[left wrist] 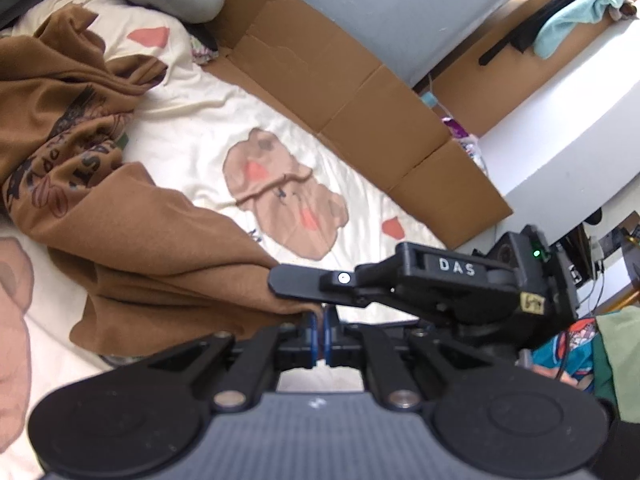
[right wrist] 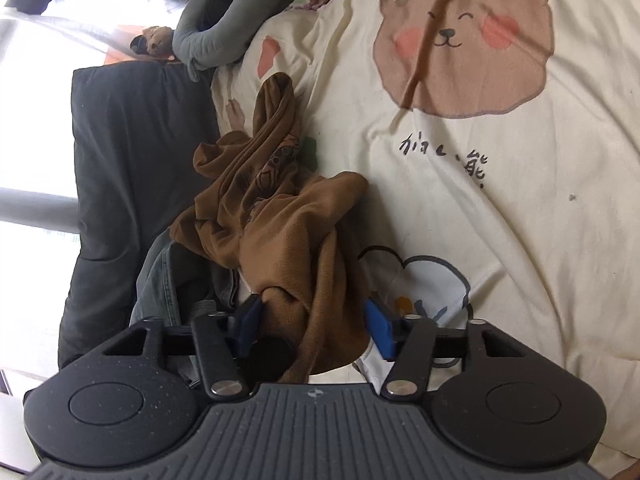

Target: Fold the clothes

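Note:
A crumpled brown garment (left wrist: pixel 132 240) with a dark print lies on a cream bedsheet (left wrist: pixel 192 128) printed with bears. My left gripper (left wrist: pixel 321 336) is at the garment's near corner. Its blue pads (left wrist: pixel 313 334) are pressed almost together on the fabric edge. My right gripper (left wrist: pixel 288 288), black and marked DAS, reaches in from the right, just above that same corner. In the right wrist view the brown garment (right wrist: pixel 280 216) bunches up between the widely spread blue pads (right wrist: pixel 380 328) of my right gripper (right wrist: pixel 316 324), which is open around the cloth. A black rounded part beside its left pad partly hides the fabric.
Flattened cardboard (left wrist: pixel 340 80) lines the bed's far side against a grey wall. A grey garment (right wrist: pixel 224 28) lies by the sheet's edge, and blue jeans (right wrist: pixel 160 280) and a dark cushion (right wrist: pixel 132 152) lie beside the brown one. A white desk (left wrist: pixel 560 120) and colourful clothes (left wrist: pixel 580 352) are off the bed.

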The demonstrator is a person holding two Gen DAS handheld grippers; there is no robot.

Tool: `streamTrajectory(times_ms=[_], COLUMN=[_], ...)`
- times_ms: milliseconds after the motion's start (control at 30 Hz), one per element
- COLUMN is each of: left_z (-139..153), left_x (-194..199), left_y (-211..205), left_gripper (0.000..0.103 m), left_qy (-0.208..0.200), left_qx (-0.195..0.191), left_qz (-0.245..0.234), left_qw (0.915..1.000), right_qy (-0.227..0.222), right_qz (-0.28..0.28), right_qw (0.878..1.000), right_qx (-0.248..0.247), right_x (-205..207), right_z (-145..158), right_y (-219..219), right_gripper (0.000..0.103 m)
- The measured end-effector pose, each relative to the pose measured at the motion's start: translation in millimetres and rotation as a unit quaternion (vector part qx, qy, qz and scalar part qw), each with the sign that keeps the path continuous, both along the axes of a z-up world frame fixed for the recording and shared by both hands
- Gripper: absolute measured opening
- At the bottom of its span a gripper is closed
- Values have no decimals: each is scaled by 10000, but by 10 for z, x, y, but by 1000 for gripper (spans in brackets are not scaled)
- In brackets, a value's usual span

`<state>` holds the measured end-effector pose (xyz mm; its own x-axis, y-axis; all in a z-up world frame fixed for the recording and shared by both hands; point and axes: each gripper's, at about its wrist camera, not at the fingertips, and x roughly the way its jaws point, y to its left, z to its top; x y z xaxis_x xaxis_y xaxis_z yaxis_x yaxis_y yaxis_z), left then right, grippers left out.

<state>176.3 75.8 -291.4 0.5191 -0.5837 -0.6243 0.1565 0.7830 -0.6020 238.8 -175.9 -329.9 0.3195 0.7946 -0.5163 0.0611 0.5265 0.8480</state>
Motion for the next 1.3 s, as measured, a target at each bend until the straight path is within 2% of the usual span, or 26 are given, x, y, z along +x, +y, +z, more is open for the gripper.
streamTrajectory(times_ms=[33,100,133,200,333,367,400,533,667,767,867,1033,1133,1300], left_z=[-21,-49,-60,-70,-59,-71,-84,-97,-153,-234,-322,-462,-494,-483], left_x=[6,-15,-29,-61,-134,-111,-84,77,220,318,439,552,615,741], left_y=[0,25,43,96,328,401,476,739,1009,1224,1434,1615,1688,1816], left_gripper=[4,4,7,14,49,55,57,71,80,81,81,89,89,89], left_qy=[64,164,214,289,365,380,397,186,1,-94,137,237,210,157], left_qx=[29,22,19,55,498,610,723,1450,1965,2365,2693,2861,2751,2646], left_qz=[1,-15,-46,-98,189,348,512,1105,1505,1647,1867,2042,2083,2301], left_qw=[10000,9999,9998,9995,9979,9968,9953,9831,9689,9575,9447,9359,9383,9364], right_qy=[-10,-66,-99,-101,-134,-149,-173,-300,-428,-464,-523,-618,-714,-818], right_qz=[47,179,251,304,270,258,241,153,65,-57,-215,-424,-514,-848], right_qw=[10000,9998,9995,9991,9980,9978,9974,9955,9927,9911,9894,9862,9835,9776], right_qx=[20,-89,-165,-294,-548,-598,-653,-888,-1122,-1248,-1341,-1474,-1581,-1744], right_x=[-2,0,1,10,-14,-21,-20,3,27,49,68,105,124,197], right_z=[-9,0,8,-5,-54,-65,-67,-45,-24,-9,19,67,116,207], right_y=[16,65,93,108,71,56,39,-39,-116,-199,-285,-409,-487,-715], right_gripper=[33,28,22,20,16,15,15,13,11,11,10,10,9,9])
